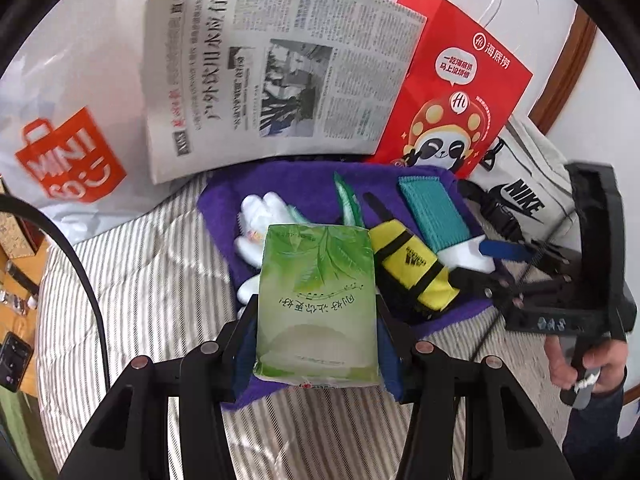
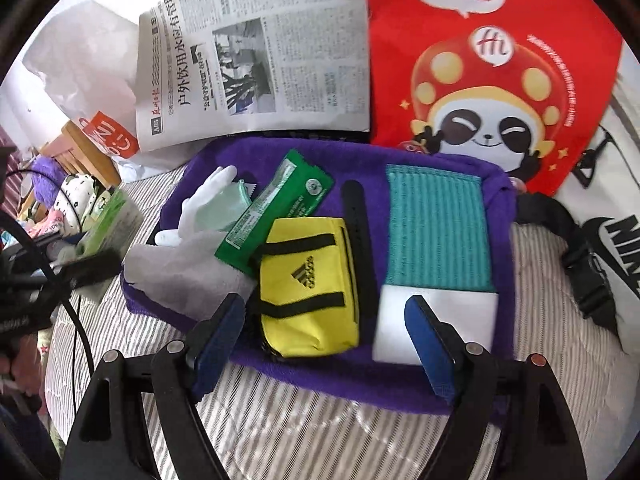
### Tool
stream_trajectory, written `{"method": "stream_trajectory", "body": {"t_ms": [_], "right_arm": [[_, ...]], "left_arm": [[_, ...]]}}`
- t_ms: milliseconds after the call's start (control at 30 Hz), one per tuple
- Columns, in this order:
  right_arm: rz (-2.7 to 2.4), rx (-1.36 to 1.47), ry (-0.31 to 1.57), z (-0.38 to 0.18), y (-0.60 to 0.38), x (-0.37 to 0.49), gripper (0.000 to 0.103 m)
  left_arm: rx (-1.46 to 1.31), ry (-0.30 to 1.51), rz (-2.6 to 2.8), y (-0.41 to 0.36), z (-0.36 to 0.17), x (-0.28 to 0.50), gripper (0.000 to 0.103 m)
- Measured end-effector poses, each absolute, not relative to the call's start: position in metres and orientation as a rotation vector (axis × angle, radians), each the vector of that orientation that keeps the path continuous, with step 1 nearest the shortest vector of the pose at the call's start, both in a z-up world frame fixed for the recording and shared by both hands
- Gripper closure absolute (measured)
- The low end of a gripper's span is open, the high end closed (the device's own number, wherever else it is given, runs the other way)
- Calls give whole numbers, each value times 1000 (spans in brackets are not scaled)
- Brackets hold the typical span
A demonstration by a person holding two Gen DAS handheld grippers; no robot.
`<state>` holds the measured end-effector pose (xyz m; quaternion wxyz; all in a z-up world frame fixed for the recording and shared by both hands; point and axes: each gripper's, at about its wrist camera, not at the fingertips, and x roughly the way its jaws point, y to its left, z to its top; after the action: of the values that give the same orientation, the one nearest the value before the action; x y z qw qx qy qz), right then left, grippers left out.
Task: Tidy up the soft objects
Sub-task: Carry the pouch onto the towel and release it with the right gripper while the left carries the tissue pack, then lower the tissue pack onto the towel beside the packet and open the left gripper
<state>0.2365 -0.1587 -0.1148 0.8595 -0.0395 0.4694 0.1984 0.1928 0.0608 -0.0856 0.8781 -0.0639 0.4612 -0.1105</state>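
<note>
The left gripper (image 1: 316, 344) is pinching a soft green plastic tissue pack (image 1: 318, 308), held above the purple fleece towel (image 2: 304, 376) on the striped bed. The right gripper (image 2: 326, 330) is spread and empty over the small yellow zip pouch (image 2: 310, 284). Looks like the placing step; next, set the pack down in a free spot.

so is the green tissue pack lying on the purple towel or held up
Held up. The left gripper has its pads pressed on both sides of the green tissue pack, carrying it above the purple towel.
</note>
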Motion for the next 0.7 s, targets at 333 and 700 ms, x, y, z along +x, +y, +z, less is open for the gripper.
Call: {"method": "stream_trajectory", "body": {"t_ms": [333,700], "right_arm": [[431,-63,976,-119,-171,232,22],[443,-70,939,-116,-180,229,22]], "left_arm": [[-103,1013,-229,41,-103,269,54],[-49,1102,-170,32,-148,333,54]]}}
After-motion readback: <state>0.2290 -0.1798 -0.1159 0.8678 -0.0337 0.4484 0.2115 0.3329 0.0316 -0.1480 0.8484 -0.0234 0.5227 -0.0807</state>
